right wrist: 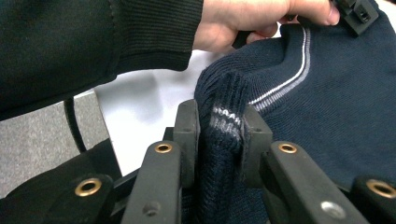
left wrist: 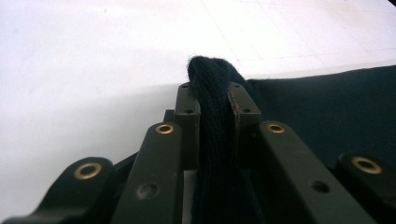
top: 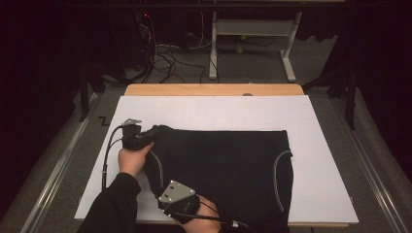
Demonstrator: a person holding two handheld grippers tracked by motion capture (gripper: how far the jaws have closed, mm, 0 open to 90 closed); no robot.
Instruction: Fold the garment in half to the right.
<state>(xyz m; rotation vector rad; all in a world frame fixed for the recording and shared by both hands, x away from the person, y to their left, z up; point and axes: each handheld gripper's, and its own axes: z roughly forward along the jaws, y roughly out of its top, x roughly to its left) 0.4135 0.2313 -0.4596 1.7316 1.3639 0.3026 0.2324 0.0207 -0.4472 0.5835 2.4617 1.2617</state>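
Your right gripper (top: 170,206), nearest the camera, is clamped on a bunched fold of the dark navy knitted garment (top: 223,170), and your left gripper (top: 145,136) beyond it pinches the far corner the same way. Both holds sit along one side edge, likely so you can lift and fold it. Spreading away from both tools over the white board (top: 320,145), the ribbed knit carries a pale stripe (right wrist: 299,74).

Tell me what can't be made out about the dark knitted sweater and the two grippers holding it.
- Dark navy knitted sweater: its near hem is cut off by the high view's bottom edge.
- Right gripper: in the high view its jaws hide beneath its grey plate and the hand.
- Left gripper: bunched knit covers the pads' inner faces in the left gripper view.
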